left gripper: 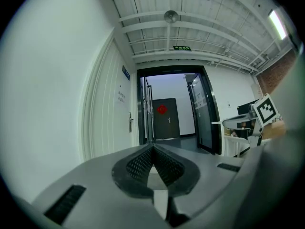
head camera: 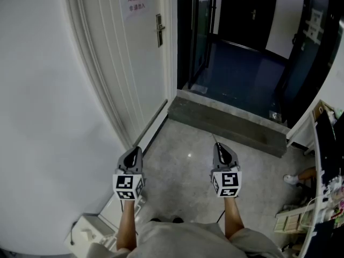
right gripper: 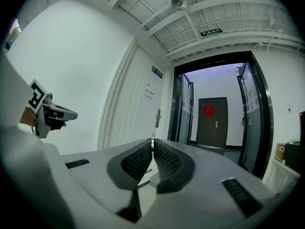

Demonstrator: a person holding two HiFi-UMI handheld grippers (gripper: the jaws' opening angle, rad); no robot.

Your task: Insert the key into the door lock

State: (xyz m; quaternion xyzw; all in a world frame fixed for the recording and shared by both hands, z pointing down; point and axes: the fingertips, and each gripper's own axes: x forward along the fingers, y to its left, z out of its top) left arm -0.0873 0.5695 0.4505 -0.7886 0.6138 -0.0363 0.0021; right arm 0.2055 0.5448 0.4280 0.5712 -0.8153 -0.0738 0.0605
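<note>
A white door [head camera: 129,63] stands shut in the left wall, with its metal handle and lock plate [head camera: 159,30] far ahead. The lock plate also shows in the left gripper view [left gripper: 130,123] and the right gripper view [right gripper: 157,118]. My right gripper [head camera: 217,144] points level at the doorway, shut on a thin silver key [head camera: 214,138] whose tip pokes out past the jaws [right gripper: 152,139]. My left gripper [head camera: 133,151] is held level beside it, nearer the white wall, shut with nothing between its pads [left gripper: 153,147].
A grey stone threshold [head camera: 226,123] leads into a dark corridor framed by black glass doors [head camera: 196,31]. A dark door with a red ornament [right gripper: 209,110] closes the far end. Shelves and a desk [head camera: 322,198] stand on the right, a white box [head camera: 88,233] at lower left.
</note>
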